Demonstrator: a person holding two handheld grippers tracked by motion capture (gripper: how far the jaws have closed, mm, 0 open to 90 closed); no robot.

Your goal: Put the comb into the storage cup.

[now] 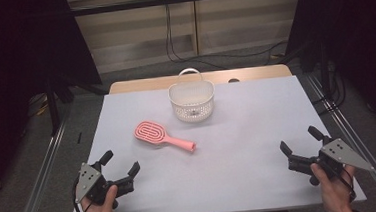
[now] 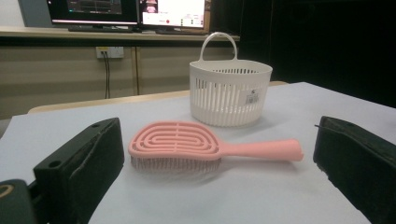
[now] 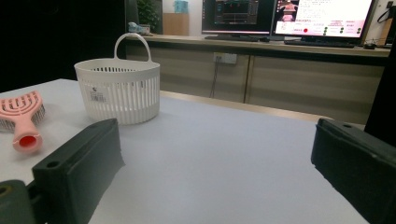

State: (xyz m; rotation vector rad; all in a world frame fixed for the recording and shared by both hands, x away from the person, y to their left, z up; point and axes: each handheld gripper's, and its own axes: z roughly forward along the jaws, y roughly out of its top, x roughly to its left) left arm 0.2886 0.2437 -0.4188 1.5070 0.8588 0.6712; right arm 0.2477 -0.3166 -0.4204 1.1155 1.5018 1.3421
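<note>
Pink hairbrush point(image 1: 162, 135) lying flat mid-table, handle pointing right, white basket point(image 1: 191, 101) just beyond it toward the far edge, left gripper point(image 1: 121, 164) near left, jaws wide and empty, right gripper point(image 1: 300, 141) near right, jaws wide and empty, white table point(image 1: 258, 131)

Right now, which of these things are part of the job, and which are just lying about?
Part of the job:
pink hairbrush
white slotted basket
left gripper, jaws open
right gripper, jaws open

Just about:
monitors
black cables
</note>
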